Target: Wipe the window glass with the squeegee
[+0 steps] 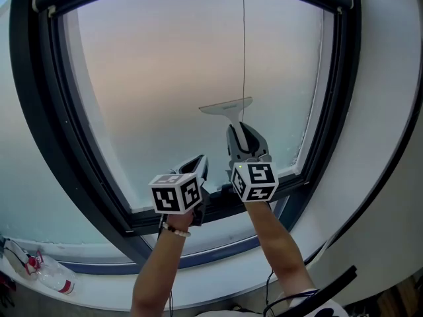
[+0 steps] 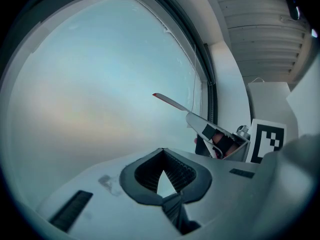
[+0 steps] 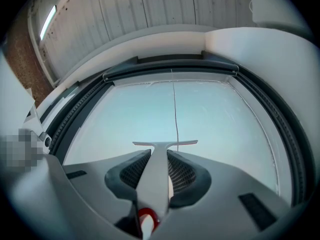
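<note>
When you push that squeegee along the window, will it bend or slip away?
Probably stiff: the squeegee sticks straight out of the right gripper without sagging. It looks thin, so it is likely light. Slipping seems unlikely, since the ribbed jaws clamp its handle.

The frosted window glass [image 1: 165, 78] is pale blue, flushed peach across its middle, inside a dark grey metal window frame [image 1: 33, 111]. The white plastic squeegee [image 1: 228, 107] has a red handle end. The grey left gripper [image 1: 196, 162] and grey right gripper [image 1: 246, 149] carry white cubes patterned with black squares.
</note>
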Motion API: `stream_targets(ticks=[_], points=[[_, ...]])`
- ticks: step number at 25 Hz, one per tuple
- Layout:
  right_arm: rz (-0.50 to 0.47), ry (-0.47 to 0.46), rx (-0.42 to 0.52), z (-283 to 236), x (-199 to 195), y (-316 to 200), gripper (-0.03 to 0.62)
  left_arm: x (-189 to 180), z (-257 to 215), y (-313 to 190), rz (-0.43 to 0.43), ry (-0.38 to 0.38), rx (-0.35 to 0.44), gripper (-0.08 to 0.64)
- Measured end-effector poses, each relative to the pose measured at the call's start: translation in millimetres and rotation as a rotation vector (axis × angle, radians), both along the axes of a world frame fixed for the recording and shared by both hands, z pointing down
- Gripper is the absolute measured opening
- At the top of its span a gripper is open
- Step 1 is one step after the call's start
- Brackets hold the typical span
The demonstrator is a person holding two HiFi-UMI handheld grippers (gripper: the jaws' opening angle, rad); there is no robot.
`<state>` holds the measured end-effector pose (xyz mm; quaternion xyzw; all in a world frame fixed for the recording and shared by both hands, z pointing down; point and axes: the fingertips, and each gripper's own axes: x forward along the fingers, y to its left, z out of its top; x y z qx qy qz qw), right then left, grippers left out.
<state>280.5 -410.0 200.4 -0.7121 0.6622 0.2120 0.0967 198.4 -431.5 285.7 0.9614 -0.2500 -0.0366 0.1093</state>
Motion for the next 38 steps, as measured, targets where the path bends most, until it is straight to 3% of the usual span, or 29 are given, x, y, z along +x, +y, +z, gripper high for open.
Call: stream_targets(ticks=[20,38], points=[[0.010,-0.030,-0.126,117,8,4,0.084,12,48,3,0.012,-0.015,-0.079,0.000],[0.042,-0.142,-0.333,255,19,7,0.084,4,121,11,0.033,-0.045,-0.206,0.000]])
